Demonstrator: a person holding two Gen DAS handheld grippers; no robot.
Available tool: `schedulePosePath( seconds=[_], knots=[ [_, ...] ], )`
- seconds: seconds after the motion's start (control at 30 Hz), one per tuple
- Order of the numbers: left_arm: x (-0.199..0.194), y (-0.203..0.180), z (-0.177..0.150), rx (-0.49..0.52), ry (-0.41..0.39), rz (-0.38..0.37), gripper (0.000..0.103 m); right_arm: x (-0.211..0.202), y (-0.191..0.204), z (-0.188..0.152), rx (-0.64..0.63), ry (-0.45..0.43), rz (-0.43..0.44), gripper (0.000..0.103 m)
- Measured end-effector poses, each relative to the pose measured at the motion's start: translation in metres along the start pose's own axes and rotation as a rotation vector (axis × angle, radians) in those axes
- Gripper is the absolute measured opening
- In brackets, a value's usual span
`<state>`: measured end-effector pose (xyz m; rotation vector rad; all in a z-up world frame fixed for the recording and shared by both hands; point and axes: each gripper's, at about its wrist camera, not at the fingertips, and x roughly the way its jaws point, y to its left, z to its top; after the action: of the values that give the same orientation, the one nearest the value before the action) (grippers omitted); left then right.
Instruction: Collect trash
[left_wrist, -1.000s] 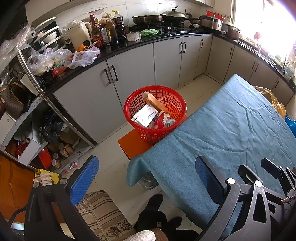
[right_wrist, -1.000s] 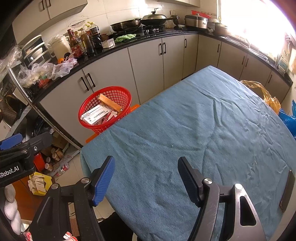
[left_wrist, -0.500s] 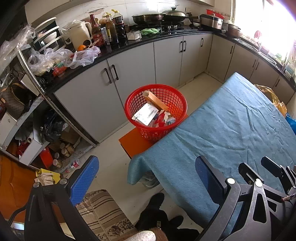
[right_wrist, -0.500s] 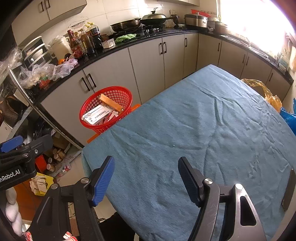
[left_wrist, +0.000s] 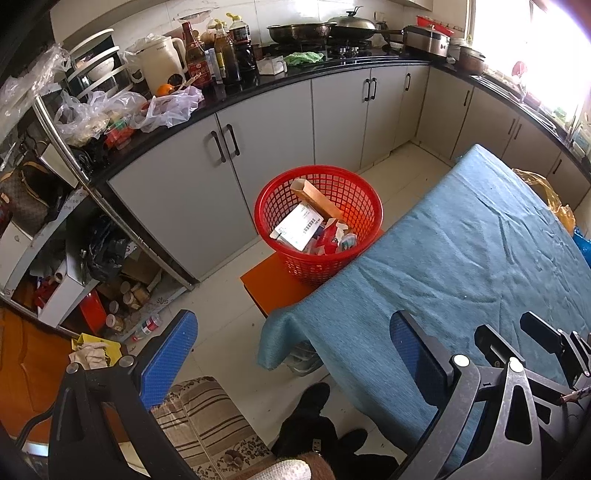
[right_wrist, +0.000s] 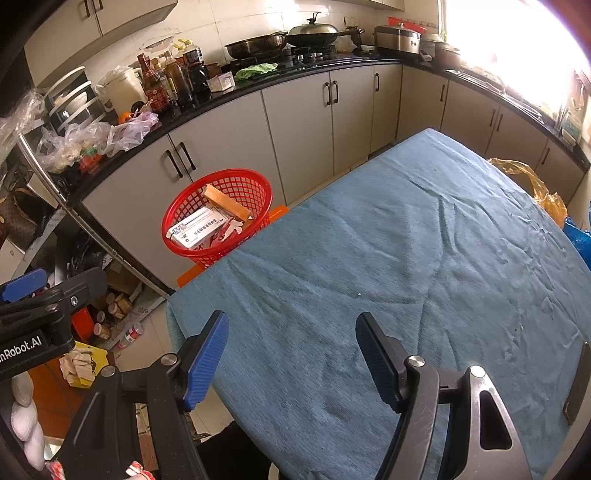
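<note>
Kitchen with grey cabinets behind, left gripper (left_wrist: 291, 354) wide open and empty over the floor at the blue-clothed table (left_wrist: 480, 251) corner, right gripper (right_wrist: 291, 354) wide open, empty above the cloth, red mesh plastic basket (left_wrist: 319, 225) of boxes and wrappers ahead, beside the table's edge on an orange stool (left_wrist: 273, 286).
</note>
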<state>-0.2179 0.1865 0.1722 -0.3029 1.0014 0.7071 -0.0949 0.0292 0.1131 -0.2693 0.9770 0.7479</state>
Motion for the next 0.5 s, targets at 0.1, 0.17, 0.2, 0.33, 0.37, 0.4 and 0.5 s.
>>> schedulePosePath(
  seconds=[0.1,0.17,0.2,0.33,0.37,0.4,0.5],
  knots=[
    [0.003,0.003,0.003,0.004,0.004,-0.003,0.103,0.003,0.002,0.002,0.001,0.003,-0.002,0.076],
    [0.006,0.005,0.006,0.007,0.007,-0.006,0.103,0.005,0.003,0.004,0.003,0.005,-0.003,0.076],
    [0.007,0.006,0.008,0.008,0.008,-0.007,0.103,0.006,0.004,0.005,0.004,0.005,-0.004,0.076],
    [0.013,0.009,0.014,0.013,0.014,-0.011,0.103,0.011,0.006,0.010,0.010,0.010,-0.009,0.076],
    [0.014,0.010,0.016,0.013,0.015,-0.013,0.103,0.012,0.007,0.011,0.011,0.011,-0.010,0.076],
    [0.016,0.011,0.018,0.013,0.017,-0.014,0.103,0.013,0.007,0.012,0.011,0.012,-0.011,0.076],
    [0.021,0.013,0.023,0.014,0.022,-0.018,0.103,0.018,0.010,0.017,0.011,0.013,-0.015,0.076]
  ],
)
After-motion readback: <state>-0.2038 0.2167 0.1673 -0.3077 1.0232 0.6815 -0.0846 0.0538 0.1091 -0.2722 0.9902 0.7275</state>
